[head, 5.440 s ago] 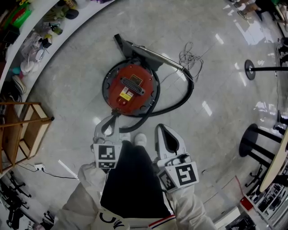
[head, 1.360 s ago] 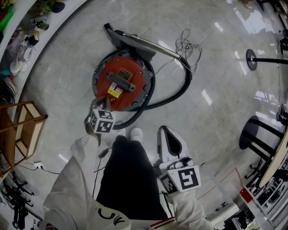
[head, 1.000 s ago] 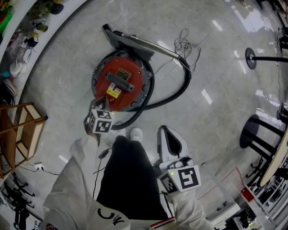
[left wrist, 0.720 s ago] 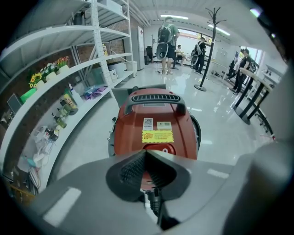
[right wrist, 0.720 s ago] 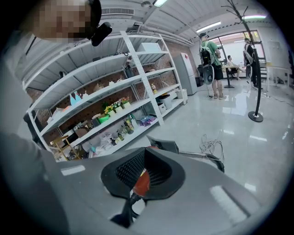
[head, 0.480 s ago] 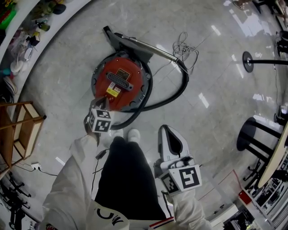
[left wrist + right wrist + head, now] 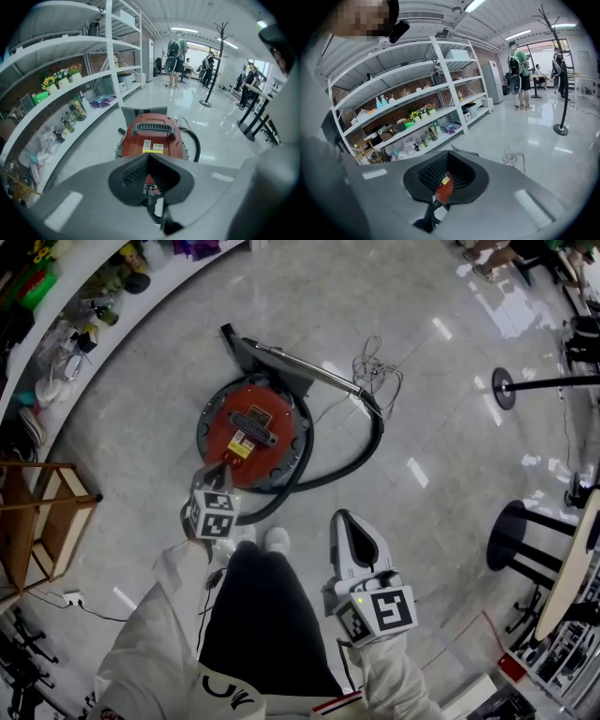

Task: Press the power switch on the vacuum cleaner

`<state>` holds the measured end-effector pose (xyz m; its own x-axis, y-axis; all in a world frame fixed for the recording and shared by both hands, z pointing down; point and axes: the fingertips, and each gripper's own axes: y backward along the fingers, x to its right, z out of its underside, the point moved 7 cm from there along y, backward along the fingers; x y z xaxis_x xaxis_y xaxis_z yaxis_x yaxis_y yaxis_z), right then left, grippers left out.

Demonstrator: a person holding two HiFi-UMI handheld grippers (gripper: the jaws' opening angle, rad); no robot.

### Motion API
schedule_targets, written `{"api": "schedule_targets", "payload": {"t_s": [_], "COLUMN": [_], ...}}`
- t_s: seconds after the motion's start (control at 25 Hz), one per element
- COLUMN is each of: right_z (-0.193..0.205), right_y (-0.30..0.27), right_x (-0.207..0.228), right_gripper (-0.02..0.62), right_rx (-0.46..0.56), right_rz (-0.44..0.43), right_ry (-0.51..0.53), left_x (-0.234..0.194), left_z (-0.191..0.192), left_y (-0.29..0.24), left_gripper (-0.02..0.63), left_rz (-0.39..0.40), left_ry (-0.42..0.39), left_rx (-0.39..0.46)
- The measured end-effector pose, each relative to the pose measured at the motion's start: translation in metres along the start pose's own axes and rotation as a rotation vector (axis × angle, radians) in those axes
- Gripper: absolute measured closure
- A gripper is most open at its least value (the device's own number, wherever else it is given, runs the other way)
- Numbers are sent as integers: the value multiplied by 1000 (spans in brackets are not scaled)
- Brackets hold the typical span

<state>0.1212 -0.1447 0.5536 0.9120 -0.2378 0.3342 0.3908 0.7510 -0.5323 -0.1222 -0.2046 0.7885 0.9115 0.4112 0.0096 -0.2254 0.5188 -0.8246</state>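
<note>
A round red vacuum cleaner (image 7: 251, 430) lies on the pale floor ahead of my feet. Its black hose (image 7: 367, 442) curls round its right side to a metal wand (image 7: 305, 371), with a loose cord (image 7: 380, 371) beyond. My left gripper (image 7: 214, 480) is shut and points down just at the vacuum's near rim. In the left gripper view the vacuum cleaner (image 7: 152, 138) with its grey handle fills the middle, right beyond the shut left gripper (image 7: 149, 158). I cannot make out a switch. My right gripper (image 7: 345, 521) hangs shut by my right leg; in its own view the right gripper (image 7: 446, 153) holds nothing.
White shelves (image 7: 84, 306) crowded with small items curve along the left. A wooden rack (image 7: 42, 521) stands at the left. A power strip (image 7: 67, 598) and its cable lie near it. A coat stand base (image 7: 506, 388) and a black stool (image 7: 514, 540) are at the right. People (image 7: 174, 51) stand far off.
Since 5.4 s ago my left gripper has gone forward and tipped down to the vacuum's near rim. Over the last second it has stayed there. The right gripper has not moved.
</note>
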Motion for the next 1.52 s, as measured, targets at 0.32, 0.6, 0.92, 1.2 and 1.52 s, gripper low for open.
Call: {"api": "schedule_targets", "payload": {"t_s": [0.32,0.6,0.92,1.2,1.52], "right_z": [-31,-75,-102,-112,-136], "right_y": [21,48,62,78,91], "right_x": [-14,-34,-53,-66,-71], "right_gripper": [595,595,595,595,595], "right_rx": [23,56,95,127,197], "right_rz": [-3,8,-18,-41,-51], "right_ry": [17,28,25,39,35], "left_x": [-12,-25,-34,-32,-39], "left_z": [-31,-51,-86,-120,-157], "left_y": [66,131,169,221,295], "left_gripper": [606,606,606,606,606], "left_rz": [-26,-55,-72,-89,-102], "left_ry": [41,70,76,54,68], "left_rx": [66,122,192,283,441]}}
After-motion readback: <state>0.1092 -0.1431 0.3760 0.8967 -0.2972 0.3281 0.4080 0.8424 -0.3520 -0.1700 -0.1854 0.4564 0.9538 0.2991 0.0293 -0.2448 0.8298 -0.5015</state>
